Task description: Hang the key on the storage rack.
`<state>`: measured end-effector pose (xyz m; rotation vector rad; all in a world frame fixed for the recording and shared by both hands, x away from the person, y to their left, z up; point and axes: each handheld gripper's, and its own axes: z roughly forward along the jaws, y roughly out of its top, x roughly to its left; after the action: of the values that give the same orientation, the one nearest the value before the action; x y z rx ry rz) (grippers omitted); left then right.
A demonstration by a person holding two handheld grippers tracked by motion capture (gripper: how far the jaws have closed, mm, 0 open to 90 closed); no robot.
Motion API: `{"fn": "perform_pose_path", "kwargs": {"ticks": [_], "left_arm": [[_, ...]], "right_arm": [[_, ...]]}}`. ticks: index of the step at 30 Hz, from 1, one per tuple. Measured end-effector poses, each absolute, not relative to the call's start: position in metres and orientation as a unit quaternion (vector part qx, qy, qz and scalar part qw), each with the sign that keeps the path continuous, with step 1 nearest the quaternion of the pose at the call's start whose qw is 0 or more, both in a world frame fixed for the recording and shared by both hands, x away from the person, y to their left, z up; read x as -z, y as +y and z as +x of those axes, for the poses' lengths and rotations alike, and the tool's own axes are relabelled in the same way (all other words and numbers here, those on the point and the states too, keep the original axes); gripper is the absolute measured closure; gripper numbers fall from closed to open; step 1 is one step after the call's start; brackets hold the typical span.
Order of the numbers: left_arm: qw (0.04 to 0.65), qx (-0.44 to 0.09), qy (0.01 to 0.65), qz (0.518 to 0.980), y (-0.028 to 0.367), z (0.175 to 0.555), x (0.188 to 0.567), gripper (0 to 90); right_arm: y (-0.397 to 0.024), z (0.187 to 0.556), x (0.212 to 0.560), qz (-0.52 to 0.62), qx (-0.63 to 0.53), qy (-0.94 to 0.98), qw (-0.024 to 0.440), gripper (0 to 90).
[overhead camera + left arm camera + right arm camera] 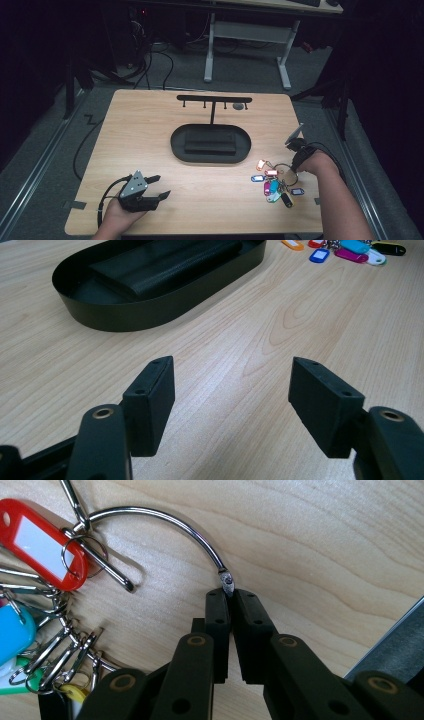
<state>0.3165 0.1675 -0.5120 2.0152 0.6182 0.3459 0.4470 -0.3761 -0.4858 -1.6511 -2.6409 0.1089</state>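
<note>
The right gripper [231, 594] had its 2 black jaws pressed together on the large metal ring [165, 522], pinching it at the ring's end fitting, with the ring arching away over the wooden table [325, 545] toward 10 o'clock in the right gripper view. From that ring hung a cluster of key tags, a red key tag [42, 542] with a white label lying at about 9 o'clock from the jaws and a blue key tag [12, 632] below it, with several small clips and split rings between them. In the high view the right gripper [296, 161] sat near the table's right edge, at about 4 o'clock from the table's middle, and the bunch of coloured key tags [274, 182] lay flat on the wood just beside it, toward 7 o'clock. The left gripper [159, 186] rested low at about 7 o'clock from the table's middle, held by the person's left hand [117, 212], its jaws standing wide apart with nothing but bare wood between them; the left gripper view showed the 2 pads [150, 402] well separated. A black oval tray [177, 147] with a raised block inside lay at the middle of the table, and a black hook rack [214, 99] rose behind it at 12 o'clock.
</note>
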Motion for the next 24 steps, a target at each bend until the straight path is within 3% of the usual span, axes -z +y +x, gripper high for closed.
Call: {"fn": "perform_pose_path", "kwargs": {"ticks": [11, 24], "left_arm": [[0.483, -0.143, 0.251, 0.827, 0.168, 0.316, 0.511, 35.7], [0.479, -0.135, 0.236, 0.834, 0.161, 0.315, 0.512, 35.7]], "right_arm": [[-0.369, 0.44, 0.486, -0.52, -0.033, -0.853, -0.015, 87.3], [-0.35, 0.399, 0.428, -0.501, 0.052, -0.864, -0.007, 87.6]]}}
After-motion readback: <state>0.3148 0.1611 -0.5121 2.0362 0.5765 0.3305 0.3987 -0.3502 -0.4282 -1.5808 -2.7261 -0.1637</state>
